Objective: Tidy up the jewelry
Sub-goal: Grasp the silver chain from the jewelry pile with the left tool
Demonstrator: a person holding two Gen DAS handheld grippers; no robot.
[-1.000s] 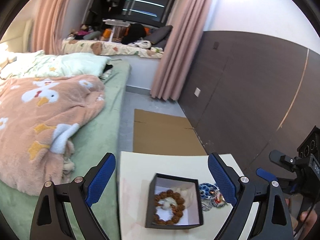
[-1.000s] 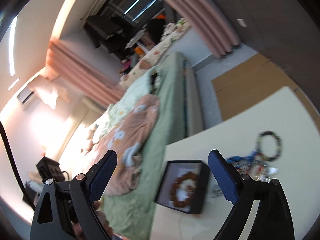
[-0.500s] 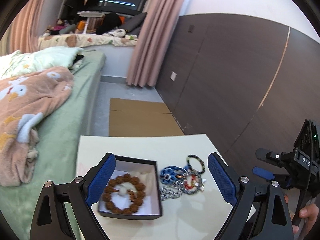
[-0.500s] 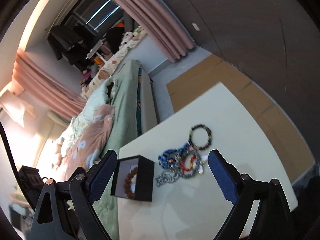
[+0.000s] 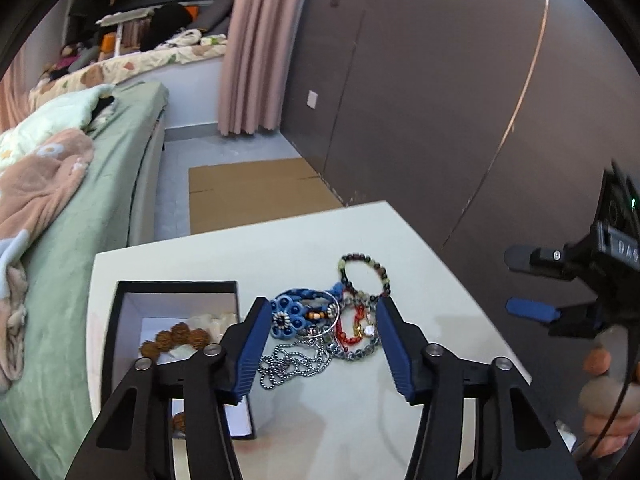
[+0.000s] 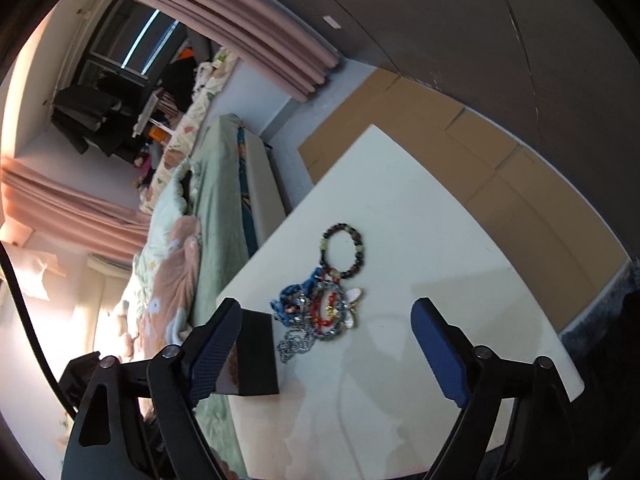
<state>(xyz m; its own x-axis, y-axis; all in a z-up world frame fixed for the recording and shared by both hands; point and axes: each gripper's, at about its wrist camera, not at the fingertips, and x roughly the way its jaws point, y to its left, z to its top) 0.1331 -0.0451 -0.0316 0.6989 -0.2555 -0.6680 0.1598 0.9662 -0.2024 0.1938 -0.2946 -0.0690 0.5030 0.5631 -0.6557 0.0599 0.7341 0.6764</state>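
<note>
Right-hand unit shows partial lettering "DA", rest cut off. Left gripper (image 5: 320, 344) hovers low over the jewelry pile (image 5: 332, 320), fingers spread, holding nothing; half a second ago it sat farther left over the black box (image 5: 120, 320). Right gripper (image 6: 326, 344) spread wide, empty, above the white table (image 6: 440, 240). Beaded bracelet (image 5: 364, 276) at the pile's far edge; brown bead bracelet (image 5: 176, 338) inside the box.

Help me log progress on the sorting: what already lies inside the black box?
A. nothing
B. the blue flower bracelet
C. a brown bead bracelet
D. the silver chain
C: the left wrist view shows a brown bead bracelet lying in the black box, while the chain and blue flower bracelet lie on the table beside it.
</note>
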